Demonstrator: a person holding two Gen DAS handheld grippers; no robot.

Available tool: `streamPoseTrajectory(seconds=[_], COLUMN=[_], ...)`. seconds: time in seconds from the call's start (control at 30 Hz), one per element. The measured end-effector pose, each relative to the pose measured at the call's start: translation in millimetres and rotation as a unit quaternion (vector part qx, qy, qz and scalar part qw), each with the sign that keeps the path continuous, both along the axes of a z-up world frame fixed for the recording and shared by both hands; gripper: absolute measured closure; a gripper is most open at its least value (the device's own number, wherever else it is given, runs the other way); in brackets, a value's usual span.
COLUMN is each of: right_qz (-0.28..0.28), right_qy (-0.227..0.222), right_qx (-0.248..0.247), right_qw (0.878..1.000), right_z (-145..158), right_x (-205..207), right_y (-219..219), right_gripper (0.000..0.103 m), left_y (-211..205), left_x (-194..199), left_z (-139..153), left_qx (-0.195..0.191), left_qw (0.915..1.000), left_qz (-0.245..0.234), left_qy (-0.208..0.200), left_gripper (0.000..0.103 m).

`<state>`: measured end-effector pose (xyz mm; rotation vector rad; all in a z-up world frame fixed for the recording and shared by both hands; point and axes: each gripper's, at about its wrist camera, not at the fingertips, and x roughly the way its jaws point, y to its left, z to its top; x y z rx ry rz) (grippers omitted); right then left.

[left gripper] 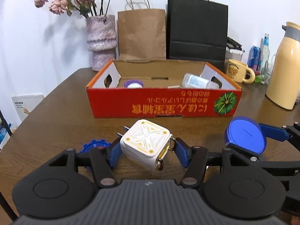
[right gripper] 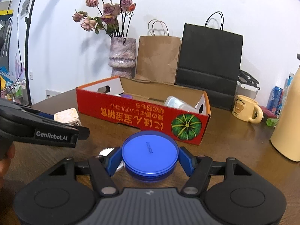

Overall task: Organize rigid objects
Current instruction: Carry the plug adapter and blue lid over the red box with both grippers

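Note:
My left gripper is shut on a white cube-shaped plug adapter with yellow markings, held just above the table in front of the red cardboard box. My right gripper is shut on a round blue tin, also in front of the box; the tin also shows at the right in the left wrist view. The box holds a clear plastic bottle and a purple-rimmed round item. A blue gear-shaped piece lies on the table behind my left finger.
A vase of dried roses, a brown paper bag and a black paper bag stand behind the box. A yellow bear mug, cans, bottles and a cream thermos jug stand at the right. A white toothed piece lies by my right gripper.

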<state>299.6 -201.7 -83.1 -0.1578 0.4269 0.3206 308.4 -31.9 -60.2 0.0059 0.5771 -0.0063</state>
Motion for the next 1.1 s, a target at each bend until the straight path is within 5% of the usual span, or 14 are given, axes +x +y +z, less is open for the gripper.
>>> streamPoseTrajectory(seconds=[1.1], right_qz=[-0.018], right_qy=[-0.060], right_qx=[0.023], right_qw=[0.998], right_z=[47], right_x=[64], right_y=[18], right_gripper=[0.038], left_y=[13], left_x=[64], left_z=[62], left_qx=[-0.018], left_qw=[0.9964], left_qz=[0.031], left_qy=[-0.076], left_gripper=[0.042])
